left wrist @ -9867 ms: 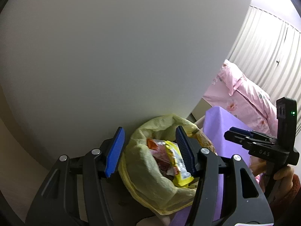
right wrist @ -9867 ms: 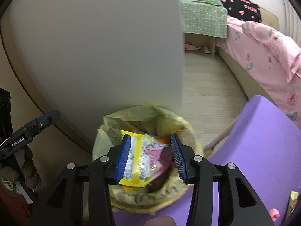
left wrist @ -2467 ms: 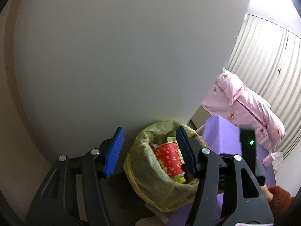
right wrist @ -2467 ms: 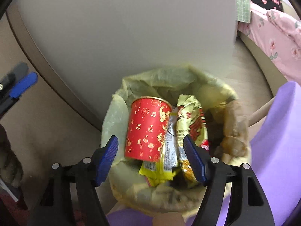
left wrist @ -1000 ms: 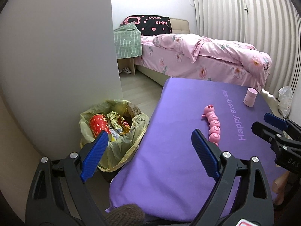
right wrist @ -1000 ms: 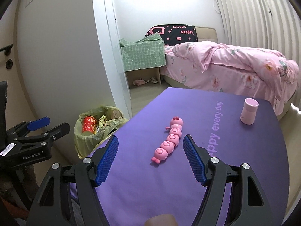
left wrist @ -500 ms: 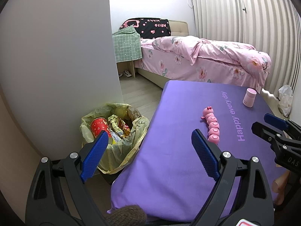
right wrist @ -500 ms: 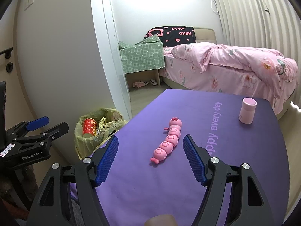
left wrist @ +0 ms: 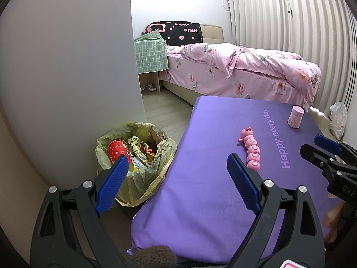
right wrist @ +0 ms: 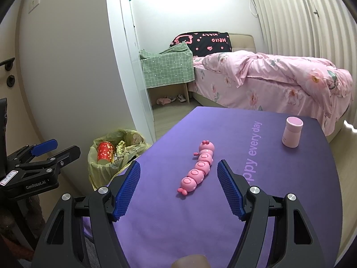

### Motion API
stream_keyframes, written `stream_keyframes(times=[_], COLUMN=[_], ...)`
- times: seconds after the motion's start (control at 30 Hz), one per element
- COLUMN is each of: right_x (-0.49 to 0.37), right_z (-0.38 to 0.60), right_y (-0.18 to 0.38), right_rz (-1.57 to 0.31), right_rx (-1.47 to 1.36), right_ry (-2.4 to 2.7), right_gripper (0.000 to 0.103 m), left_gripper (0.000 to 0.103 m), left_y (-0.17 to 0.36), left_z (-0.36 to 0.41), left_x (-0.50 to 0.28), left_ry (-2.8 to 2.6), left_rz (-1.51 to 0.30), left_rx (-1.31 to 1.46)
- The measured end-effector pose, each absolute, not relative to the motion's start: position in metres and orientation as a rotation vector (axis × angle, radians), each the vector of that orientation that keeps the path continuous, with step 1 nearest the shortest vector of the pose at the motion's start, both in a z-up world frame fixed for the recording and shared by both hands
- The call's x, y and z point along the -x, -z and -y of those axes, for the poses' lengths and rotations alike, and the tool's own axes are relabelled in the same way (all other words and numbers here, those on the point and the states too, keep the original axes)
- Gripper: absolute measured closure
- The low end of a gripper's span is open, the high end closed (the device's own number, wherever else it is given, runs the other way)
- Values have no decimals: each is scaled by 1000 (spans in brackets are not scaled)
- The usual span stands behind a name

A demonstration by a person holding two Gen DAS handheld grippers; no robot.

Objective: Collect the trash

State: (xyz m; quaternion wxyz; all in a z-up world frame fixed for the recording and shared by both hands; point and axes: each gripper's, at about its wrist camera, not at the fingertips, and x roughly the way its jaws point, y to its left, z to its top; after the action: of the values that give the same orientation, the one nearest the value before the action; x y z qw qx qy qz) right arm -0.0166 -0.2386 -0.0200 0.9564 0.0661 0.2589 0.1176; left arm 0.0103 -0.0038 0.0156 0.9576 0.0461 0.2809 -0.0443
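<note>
A bin lined with a yellow bag stands on the floor left of the purple table; it also shows in the right wrist view. Inside lie a red cup and snack wrappers. My left gripper is open and empty, above the table's left edge beside the bin. My right gripper is open and empty over the table, just short of a pink caterpillar toy. A pink cup stands at the table's far right.
A white wall rises behind the bin. A bed with pink bedding lies beyond the table, with a green-covered stand next to it. Curtains hang on the right. A plastic bag sits by the table's far corner.
Both grippers pulled back from over the bin to above the table about a second ago. In the last half second both views crept slightly closer; the jaws stay open.
</note>
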Motion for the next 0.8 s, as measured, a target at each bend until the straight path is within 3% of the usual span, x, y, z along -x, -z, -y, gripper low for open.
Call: stream_keyframes(times=[0.8], right_x=[16], right_z=[237], right_y=[19], right_rz=[-530], right_rx=[-134], right_ry=[-240], right_gripper=[35], left_gripper=[18], left_y=[-16], left_z=[3], left_x=[-11], left_ry=[90], left_rz=[-573], left_rx=[-91])
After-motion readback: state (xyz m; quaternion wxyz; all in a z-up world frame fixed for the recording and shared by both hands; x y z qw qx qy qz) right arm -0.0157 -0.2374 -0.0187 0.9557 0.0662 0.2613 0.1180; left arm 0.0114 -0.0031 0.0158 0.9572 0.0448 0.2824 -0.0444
